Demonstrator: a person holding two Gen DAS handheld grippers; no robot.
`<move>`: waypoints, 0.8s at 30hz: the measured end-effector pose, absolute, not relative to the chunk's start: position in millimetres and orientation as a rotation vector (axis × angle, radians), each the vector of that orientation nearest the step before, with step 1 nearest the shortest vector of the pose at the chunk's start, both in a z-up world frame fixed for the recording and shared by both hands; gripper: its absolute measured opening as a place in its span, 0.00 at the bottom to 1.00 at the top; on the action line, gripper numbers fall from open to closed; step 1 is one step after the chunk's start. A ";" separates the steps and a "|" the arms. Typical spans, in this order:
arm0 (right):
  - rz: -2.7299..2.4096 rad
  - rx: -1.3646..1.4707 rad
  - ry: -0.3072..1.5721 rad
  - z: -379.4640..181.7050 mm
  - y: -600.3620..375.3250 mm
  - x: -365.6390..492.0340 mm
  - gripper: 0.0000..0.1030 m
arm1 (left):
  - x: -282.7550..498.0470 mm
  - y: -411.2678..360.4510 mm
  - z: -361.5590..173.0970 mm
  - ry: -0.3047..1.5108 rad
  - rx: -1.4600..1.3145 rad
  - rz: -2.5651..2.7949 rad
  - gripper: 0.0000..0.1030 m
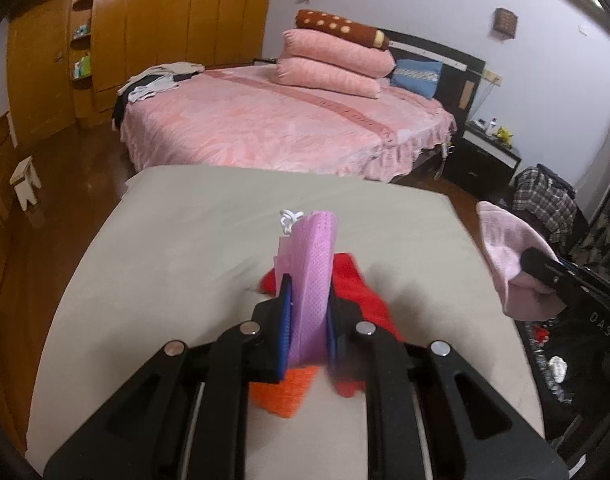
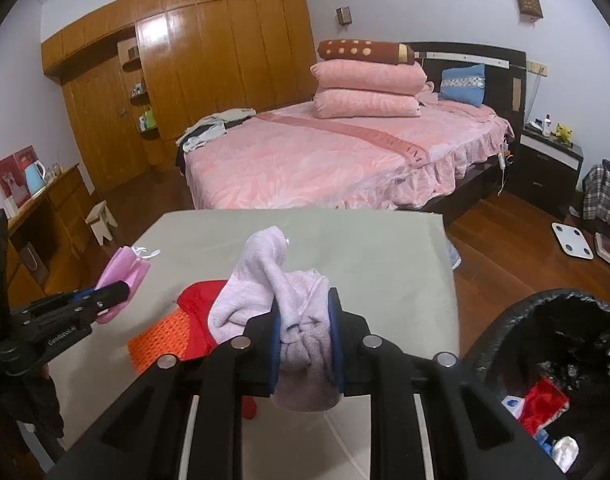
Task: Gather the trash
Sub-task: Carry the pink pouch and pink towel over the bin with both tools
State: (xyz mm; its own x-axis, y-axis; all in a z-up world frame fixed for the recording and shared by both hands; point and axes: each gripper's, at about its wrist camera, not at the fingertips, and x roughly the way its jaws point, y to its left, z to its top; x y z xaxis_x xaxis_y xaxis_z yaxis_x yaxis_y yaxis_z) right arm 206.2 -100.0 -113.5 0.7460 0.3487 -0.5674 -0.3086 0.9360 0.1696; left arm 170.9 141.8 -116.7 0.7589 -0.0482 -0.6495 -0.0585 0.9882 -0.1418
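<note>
Trash: pink face mask (image 1: 311, 264) clamped upright in left hand-held gripper (image 1: 308, 312)
Sock: pale pink sock (image 2: 293, 312) pinched in right hand-held gripper (image 2: 305, 344), ends drooping
Below grippers: red cloth (image 2: 199, 300), orange cloth (image 2: 161, 340) on grey worktop (image 2: 365, 248)
Right of right hand-held gripper: black-lined bin (image 2: 505, 328) with scraps inside

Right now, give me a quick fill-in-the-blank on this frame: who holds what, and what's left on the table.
1. The left gripper is shut on a pink ____.
2. The right gripper is shut on a pale pink ____.
3. The orange cloth lies on the table partly under a ____ cloth.
4. The black bin stands at the table's ____ edge in the right wrist view.

Missing words: face mask; sock; red; right
</note>
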 end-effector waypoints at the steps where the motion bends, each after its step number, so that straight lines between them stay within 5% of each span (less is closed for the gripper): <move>1: 0.358 0.065 0.625 -110.0 -103.1 202.7 0.20 | 170.0 137.2 -114.5 0.706 -0.155 -0.002 0.13; 24: 0.204 0.099 0.477 -46.3 -203.9 127.3 0.20 | 140.2 2.6 -63.5 0.616 -0.078 -0.237 0.13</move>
State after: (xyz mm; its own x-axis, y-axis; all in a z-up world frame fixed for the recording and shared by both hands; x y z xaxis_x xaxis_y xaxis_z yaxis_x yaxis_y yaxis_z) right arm 127.3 -203.9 -46.3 0.8685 0.2180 -0.4453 -0.1719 0.9748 0.1419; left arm 140.2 2.6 -63.5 0.7901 -0.2433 -0.5626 0.1969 0.9700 -0.1430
